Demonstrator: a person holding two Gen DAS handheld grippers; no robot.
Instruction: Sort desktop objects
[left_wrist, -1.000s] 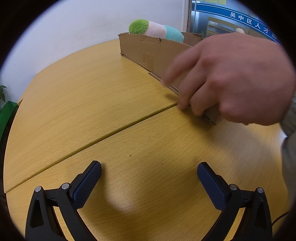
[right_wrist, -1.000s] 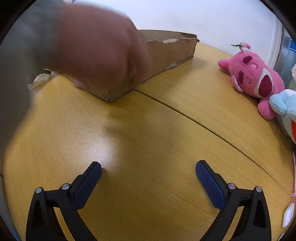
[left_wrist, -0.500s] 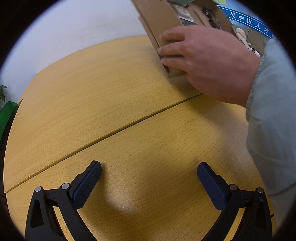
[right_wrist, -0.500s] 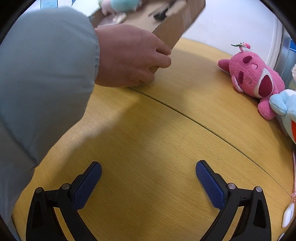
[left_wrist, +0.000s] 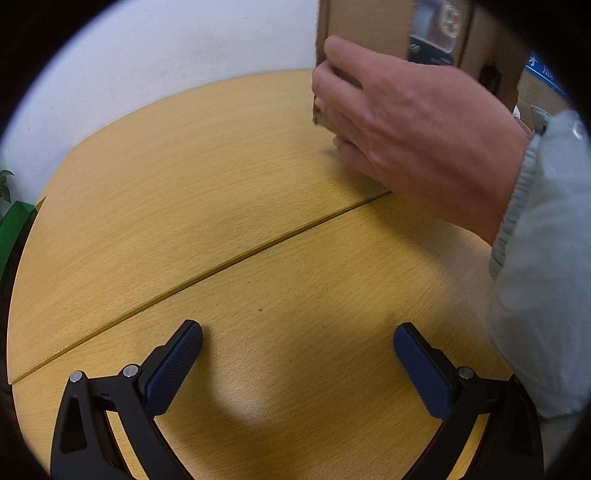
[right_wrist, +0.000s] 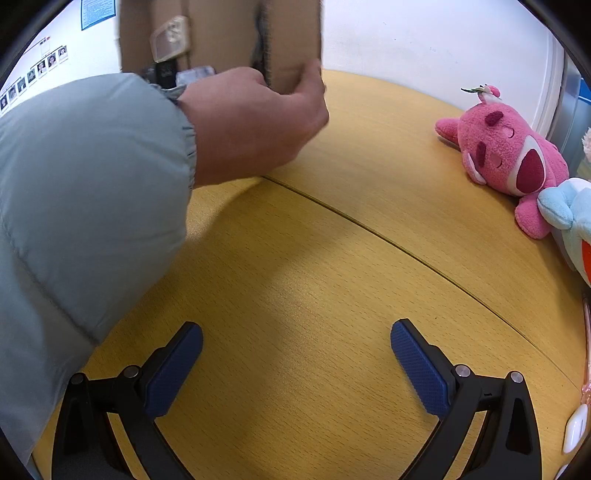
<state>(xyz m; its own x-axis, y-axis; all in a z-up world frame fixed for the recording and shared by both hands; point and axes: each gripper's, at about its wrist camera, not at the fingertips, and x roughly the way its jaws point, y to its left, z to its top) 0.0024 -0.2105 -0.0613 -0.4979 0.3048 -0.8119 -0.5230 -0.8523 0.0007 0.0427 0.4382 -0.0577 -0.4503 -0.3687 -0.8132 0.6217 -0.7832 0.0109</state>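
Item: cardboard box (left_wrist: 373, 26), being tipped up on end by a bare hand (left_wrist: 413, 125) at 1 o'clock in the left view, long axis near vertical, contents being spilled toward the table (left_wrist: 221, 184); setup step judged. Left gripper (left_wrist: 297, 354) and right gripper (right_wrist: 295, 352) being held wide, empty; picking of spilled objects judged next

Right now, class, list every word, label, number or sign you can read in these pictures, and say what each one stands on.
Blue sign at the right edge of the left wrist view: white characters, cut off, too partial to read.
Blue-bordered notice on the wall: print too small.
Row of small photos on the wall: captions too small.
Clear packet in the cardboard box: blurred.
Nothing else bears text.
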